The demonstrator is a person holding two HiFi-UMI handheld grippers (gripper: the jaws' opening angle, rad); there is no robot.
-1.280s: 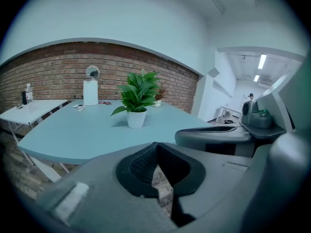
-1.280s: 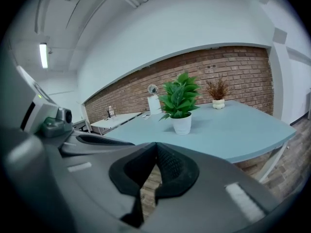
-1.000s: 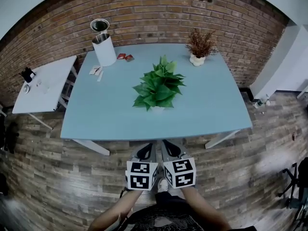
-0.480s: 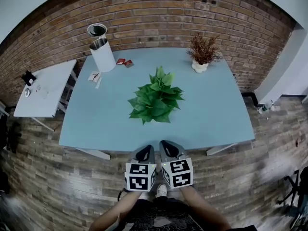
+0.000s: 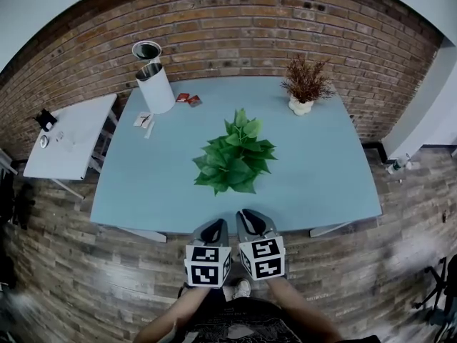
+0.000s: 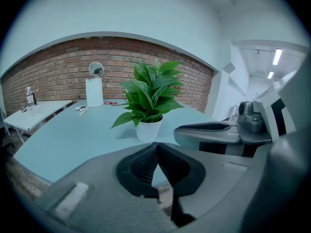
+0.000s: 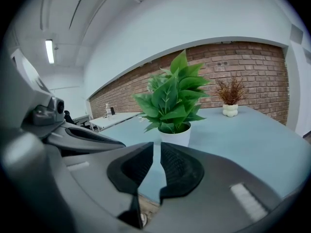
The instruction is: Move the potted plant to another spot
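Observation:
The leafy green potted plant [image 5: 234, 161] stands in a small white pot [image 6: 148, 128] near the middle of the blue table [image 5: 321, 177]. It is upright and nothing touches it. My left gripper [image 5: 213, 229] and right gripper [image 5: 251, 221] are side by side at the table's near edge, short of the plant and pointing at it. The left gripper [image 6: 157, 147] has its jaws closed together with nothing between them. The right gripper [image 7: 157, 152] shows a narrow slit between its jaws. They are opening, with nothing in the gap. The pot [image 7: 176, 138] stands straight ahead of them.
A dried brown plant [image 5: 305, 88] in a white pot stands at the far right corner. At the far left are a white cylinder [image 5: 156, 88], a round mirror [image 5: 147, 51], red packets [image 5: 187, 98] and papers [image 5: 143, 120]. A white side table [image 5: 68, 138] stands to the left.
Both grippers have come forward to the table's near edge, and the plant sits closer to them in the head view. The plant itself has not moved on the table.

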